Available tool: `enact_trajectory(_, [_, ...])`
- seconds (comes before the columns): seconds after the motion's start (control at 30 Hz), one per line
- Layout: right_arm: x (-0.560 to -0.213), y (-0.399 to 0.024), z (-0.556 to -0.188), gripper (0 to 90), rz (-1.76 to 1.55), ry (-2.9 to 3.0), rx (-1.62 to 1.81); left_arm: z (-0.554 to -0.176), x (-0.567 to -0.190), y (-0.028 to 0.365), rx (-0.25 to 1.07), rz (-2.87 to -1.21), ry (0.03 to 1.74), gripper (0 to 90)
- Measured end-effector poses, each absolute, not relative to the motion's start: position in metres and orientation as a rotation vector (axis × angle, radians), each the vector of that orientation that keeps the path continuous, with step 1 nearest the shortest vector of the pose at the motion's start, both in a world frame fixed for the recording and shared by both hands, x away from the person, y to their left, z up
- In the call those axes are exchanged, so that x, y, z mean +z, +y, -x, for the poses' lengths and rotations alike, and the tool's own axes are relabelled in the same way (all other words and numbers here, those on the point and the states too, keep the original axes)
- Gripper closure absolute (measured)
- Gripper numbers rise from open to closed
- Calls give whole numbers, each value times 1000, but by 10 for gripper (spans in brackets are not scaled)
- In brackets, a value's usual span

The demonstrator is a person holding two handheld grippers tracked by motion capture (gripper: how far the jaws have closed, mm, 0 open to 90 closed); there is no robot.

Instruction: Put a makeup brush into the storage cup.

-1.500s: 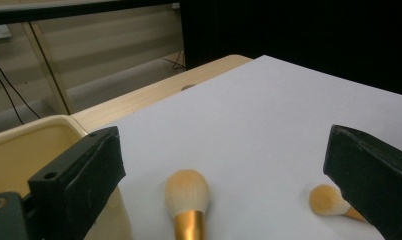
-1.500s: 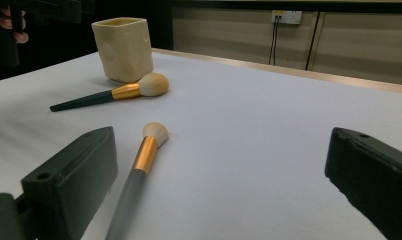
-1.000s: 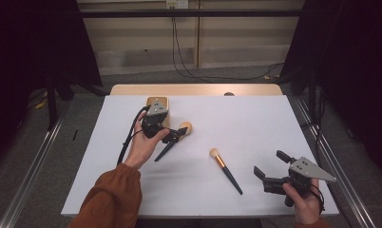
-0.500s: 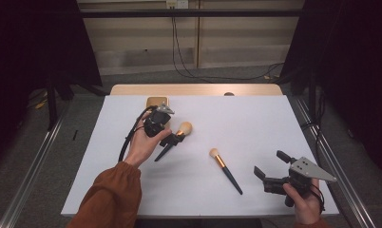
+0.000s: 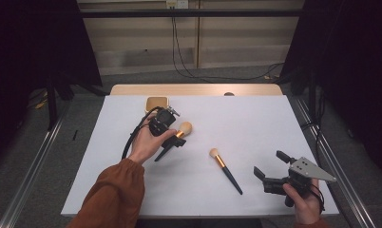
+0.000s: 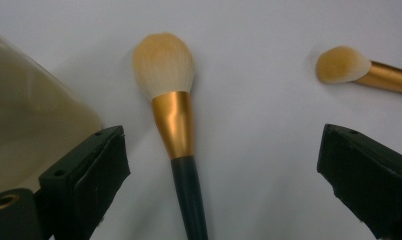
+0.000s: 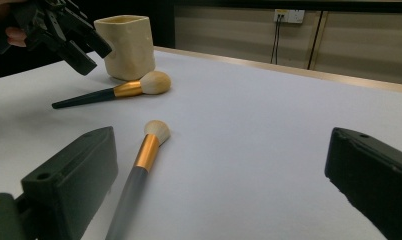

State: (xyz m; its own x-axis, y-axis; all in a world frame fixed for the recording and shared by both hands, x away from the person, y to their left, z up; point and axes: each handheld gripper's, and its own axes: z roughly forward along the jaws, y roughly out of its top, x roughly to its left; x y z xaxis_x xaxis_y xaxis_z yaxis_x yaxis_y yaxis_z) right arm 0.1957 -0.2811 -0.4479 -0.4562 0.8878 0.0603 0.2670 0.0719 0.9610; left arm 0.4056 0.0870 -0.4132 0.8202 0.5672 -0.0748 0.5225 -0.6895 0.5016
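The large powder brush with a soft tan bristle head point(image 6: 163, 64) carries a brushed gold metal ferrule with a satin sheen and a smooth dark handle. The smaller tan-bristled brush point(image 7: 145, 150) has the same gold metal collar and a matt dark handle. The cream ceramic cup point(image 7: 125, 46) looks glazed, faintly dimpled. The white table point(image 5: 255, 123) is matt and smooth, with a pale wooden far edge. The black plastic left tool point(image 6: 221, 170) looks matt and slightly grainy.
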Motion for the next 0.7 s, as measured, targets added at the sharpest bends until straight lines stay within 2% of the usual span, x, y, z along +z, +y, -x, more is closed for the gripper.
enact_trajectory(0.1, [-448, -281, -196, 3, -1145, 1785, 1406, -409, -416, 85, 71, -2528, 824, 57])
enact_trajectory(0.23, [-448, -281, -196, 3, -1135, 1795, 1391, -416, -420, 82, 105, -2581, 847, 54])
enact_trajectory(0.33, [-448, -280, -196, 3, -1127, 1801, 1391, -420, -425, 79, 69, -2641, 845, 51])
enact_trajectory(0.47, [-449, -280, -196, 3, -1127, 1805, 1392, -424, -429, 76, 116, -2641, 869, 44])
enact_trajectory(0.7, [-449, -279, -196, 3, -1130, 1804, 1393, -429, -438, 69, 88, -2681, 879, 46])
